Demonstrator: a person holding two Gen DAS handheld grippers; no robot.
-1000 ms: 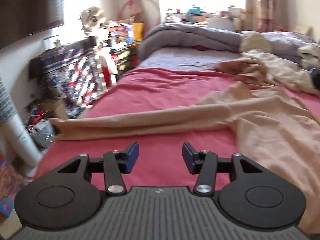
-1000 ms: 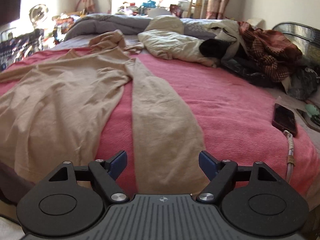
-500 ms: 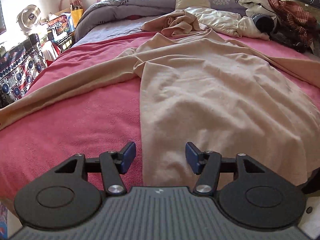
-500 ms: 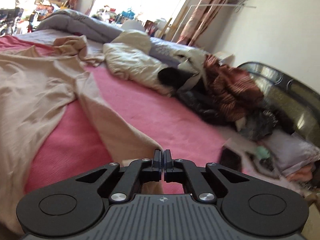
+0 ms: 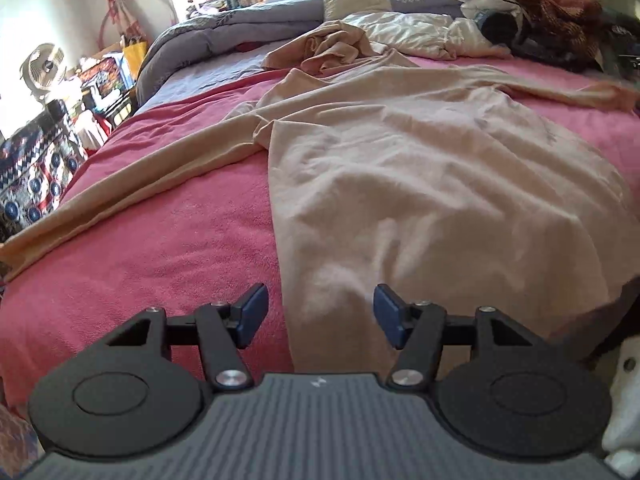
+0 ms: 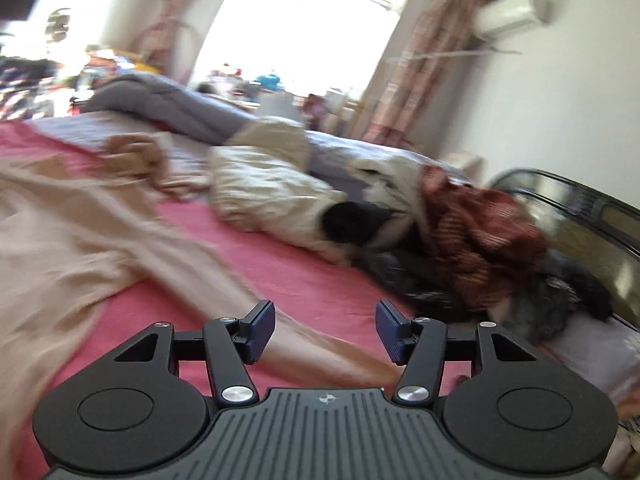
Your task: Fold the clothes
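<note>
Long-sleeved beige knit garment [image 5: 420,168] lies spread flat on the pink terry bedspread [image 5: 168,248], sleeves outstretched, no fold made yet. Left gripper [image 5: 320,312] over its hem, right gripper [image 6: 325,330] over one sleeve: both opening, empty.

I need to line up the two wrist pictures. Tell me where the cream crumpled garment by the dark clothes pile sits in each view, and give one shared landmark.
Left wrist: the cream crumpled garment lies at the top, right of centre, beyond the tan garment.
Right wrist: it lies just left of centre, on the pink blanket.
Shared landmark: the red checked cloth, to its right in both.
</note>
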